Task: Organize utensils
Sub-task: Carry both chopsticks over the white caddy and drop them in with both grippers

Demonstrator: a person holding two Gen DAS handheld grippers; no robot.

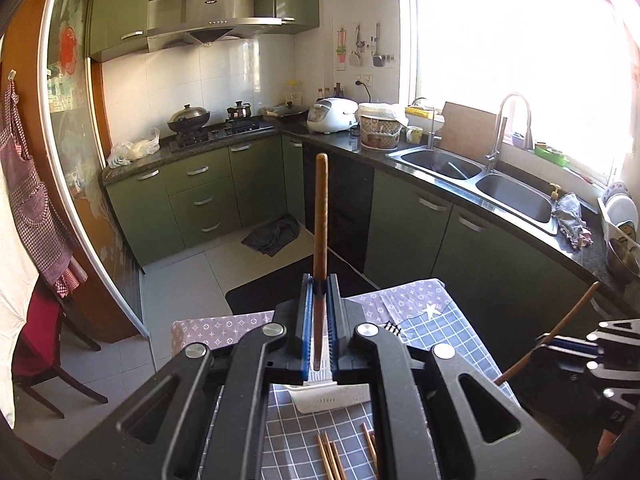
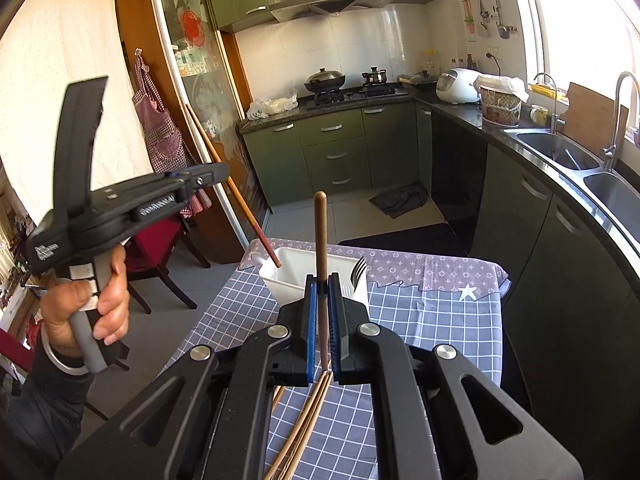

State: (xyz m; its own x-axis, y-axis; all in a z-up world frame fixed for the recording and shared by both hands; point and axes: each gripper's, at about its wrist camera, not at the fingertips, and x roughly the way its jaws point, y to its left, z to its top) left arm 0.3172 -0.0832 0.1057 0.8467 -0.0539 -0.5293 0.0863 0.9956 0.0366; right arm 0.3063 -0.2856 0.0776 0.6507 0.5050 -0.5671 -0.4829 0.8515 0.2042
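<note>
My left gripper [image 1: 320, 284] is shut on a brown chopstick [image 1: 321, 220] that stands up between its blue pads. In the right wrist view the left gripper [image 2: 208, 178] holds that chopstick [image 2: 240, 196] slanted, its dark tip just above the white utensil basket [image 2: 296, 266]. My right gripper [image 2: 322, 282] is shut on another brown chopstick [image 2: 321, 240], upright; it also shows at the right of the left wrist view [image 1: 560, 328]. A fork [image 2: 359, 269] stands in the basket. Several chopsticks [image 2: 304, 420] lie on the checked tablecloth [image 2: 420, 320].
The basket's white rim [image 1: 328, 398] shows under the left gripper, with loose chopsticks [image 1: 332, 456] lying near it. A red chair [image 2: 160, 248] stands left of the table. Green cabinets, a stove [image 1: 216, 132] and a double sink [image 1: 480, 178] line the far walls.
</note>
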